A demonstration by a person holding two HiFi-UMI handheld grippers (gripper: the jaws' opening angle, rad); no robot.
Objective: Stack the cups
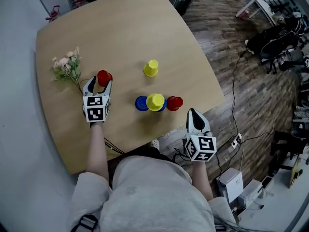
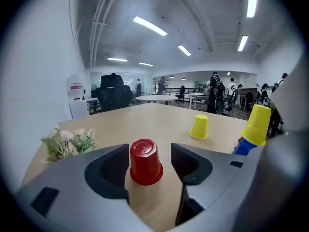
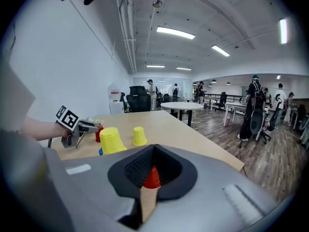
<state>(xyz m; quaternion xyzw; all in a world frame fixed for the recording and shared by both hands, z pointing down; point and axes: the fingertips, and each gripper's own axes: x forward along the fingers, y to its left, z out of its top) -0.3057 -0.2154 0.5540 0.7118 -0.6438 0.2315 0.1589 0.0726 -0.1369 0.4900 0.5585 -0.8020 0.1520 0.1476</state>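
An upside-down red cup [image 1: 104, 76] [image 2: 145, 162] stands on the wooden table [image 1: 120, 28] between the jaws of my left gripper [image 1: 99, 85] [image 2: 149, 161]. The jaws are open, with a gap on each side of the cup. A lone yellow cup [image 1: 151, 68] [image 2: 199, 127] stands farther out. Near the front edge a yellow cup [image 1: 155, 102] [image 3: 112, 140] sits upside down on blue, with a blue cup [image 1: 141, 103] at its left and a second red cup [image 1: 174, 103] [image 3: 152, 178] at its right. My right gripper [image 1: 194, 114] [image 3: 153, 151] is shut and empty, just short of that red cup.
A small bunch of artificial flowers [image 1: 67, 67] [image 2: 67, 144] lies on the table left of my left gripper. The table's rounded front edge [image 1: 193, 122] runs under my right gripper. Beyond it are wood floor, cables [image 1: 236, 139] and office furniture.
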